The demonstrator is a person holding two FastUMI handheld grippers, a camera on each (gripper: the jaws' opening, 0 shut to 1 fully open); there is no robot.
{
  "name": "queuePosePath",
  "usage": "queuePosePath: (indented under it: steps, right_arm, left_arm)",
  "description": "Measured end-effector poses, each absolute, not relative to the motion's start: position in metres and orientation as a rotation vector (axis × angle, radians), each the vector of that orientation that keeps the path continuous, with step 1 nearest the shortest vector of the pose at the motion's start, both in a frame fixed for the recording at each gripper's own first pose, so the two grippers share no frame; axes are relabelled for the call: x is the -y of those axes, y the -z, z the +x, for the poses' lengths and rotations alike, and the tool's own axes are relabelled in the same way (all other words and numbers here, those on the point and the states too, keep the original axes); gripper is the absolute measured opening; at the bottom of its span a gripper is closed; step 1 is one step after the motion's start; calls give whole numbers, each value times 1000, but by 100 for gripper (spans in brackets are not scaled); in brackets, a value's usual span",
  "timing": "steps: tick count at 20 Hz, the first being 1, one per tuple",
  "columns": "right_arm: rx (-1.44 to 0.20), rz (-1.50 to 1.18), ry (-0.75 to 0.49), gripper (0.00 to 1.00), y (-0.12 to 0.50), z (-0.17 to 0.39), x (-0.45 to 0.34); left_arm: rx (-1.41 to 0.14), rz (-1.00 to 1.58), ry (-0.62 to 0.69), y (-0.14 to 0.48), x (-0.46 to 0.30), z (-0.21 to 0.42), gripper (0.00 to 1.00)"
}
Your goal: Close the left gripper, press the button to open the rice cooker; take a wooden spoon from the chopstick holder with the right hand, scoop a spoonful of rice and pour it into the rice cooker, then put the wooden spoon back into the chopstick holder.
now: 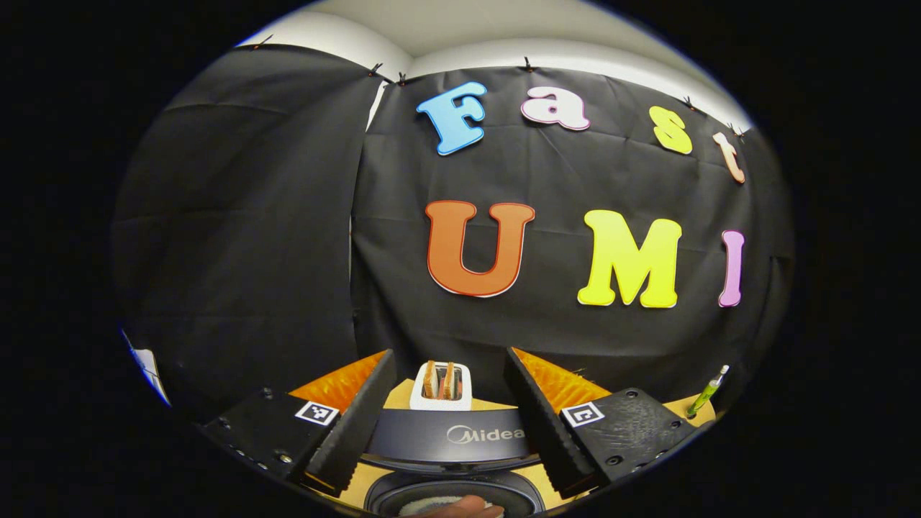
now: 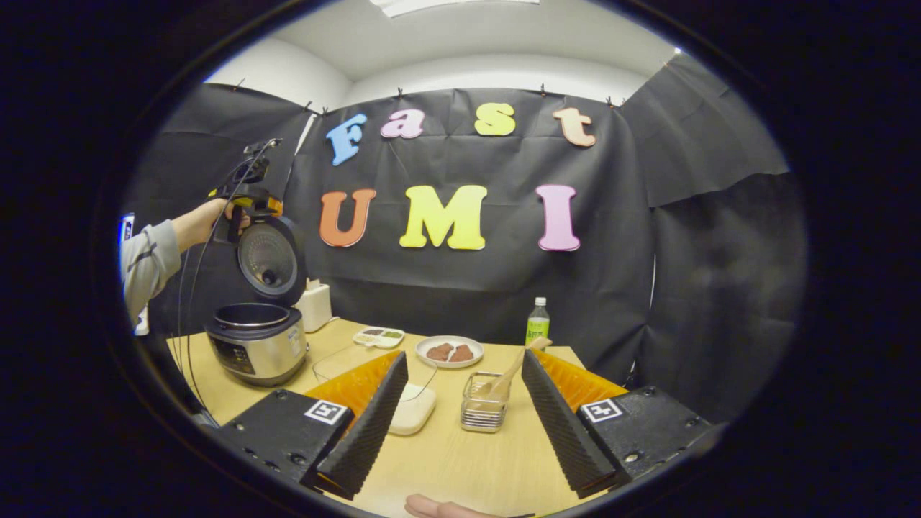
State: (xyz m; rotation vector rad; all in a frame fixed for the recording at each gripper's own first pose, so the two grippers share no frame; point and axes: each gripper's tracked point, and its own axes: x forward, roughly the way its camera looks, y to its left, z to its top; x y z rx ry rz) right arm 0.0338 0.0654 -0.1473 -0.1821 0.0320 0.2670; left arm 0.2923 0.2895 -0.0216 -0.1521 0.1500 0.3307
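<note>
The rice cooker [image 2: 255,345] stands open. Both grippers' fingers are spread, holding nothing. The wooden spoon [image 2: 512,368] looks light and stiff; grip its upper handle above the chopstick holder [image 2: 483,411].

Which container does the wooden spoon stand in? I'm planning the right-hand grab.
The wire chopstick holder, between the right gripper's fingers; the white bowl beside it holds no spoon.

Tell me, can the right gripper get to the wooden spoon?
Probably yes. The right gripper is open and the spoon leans out of the wire holder straight ahead, handle up, with bare table between.
</note>
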Motion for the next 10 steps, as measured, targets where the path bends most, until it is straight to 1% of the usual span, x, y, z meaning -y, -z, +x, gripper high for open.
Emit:
queuePosePath:
  steps: [2,4,7,10]
  right_arm:
    - [-32,-167,-277,100,141,26,-65]
    - [-7,-156,-251,100,129,17,-59]
    - [46,-138,-246,100,113,1,-62]
    - [41,-122,-236,100,116,-11,-62]
  left_arm:
    - [-144,-148,-332,24,-283,280,97]
    - [-140,-145,-332,28,-277,265,97]
    - [-140,-128,-361,39,-267,239,98]
    - [-219,-103,-322,73,-240,217,96]
